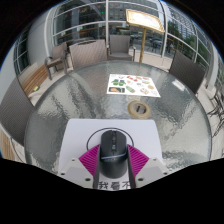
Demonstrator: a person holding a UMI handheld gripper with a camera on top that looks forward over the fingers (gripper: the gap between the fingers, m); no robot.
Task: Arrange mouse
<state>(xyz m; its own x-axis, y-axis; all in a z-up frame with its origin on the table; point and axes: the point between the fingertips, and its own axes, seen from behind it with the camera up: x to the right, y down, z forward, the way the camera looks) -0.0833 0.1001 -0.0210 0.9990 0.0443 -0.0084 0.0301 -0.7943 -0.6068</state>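
Going left to right: on your left there's just a chair back (22, 100) beside the round glass table (60, 110), nothing to snag on. Dead centre is the action. Your gripper (113, 166) has the black mouse (112, 148) sitting between its fingers, magenta pads (90, 158) tight against both flanks as far as I can tell, so I'd call it held at a narrow setting. The mouse is over the near end of the white mat (85, 135), and I can't tell whether its belly is touching the mat or slightly off it.

What could bite you: a mouse shell is smooth and curved, so if you twist or tilt it fast it may squirt forward out of the pads. If it's resting on the mat, dragging could slide the mat across the glass too, since glass gives little grip.

Further ahead sits a roll of tape (138, 107), then a printed sheet (128, 84), both well apart from the mouse. On your right, another chair (186, 68).

Containers: none visible on the table. The tape ring's hole looks empty.
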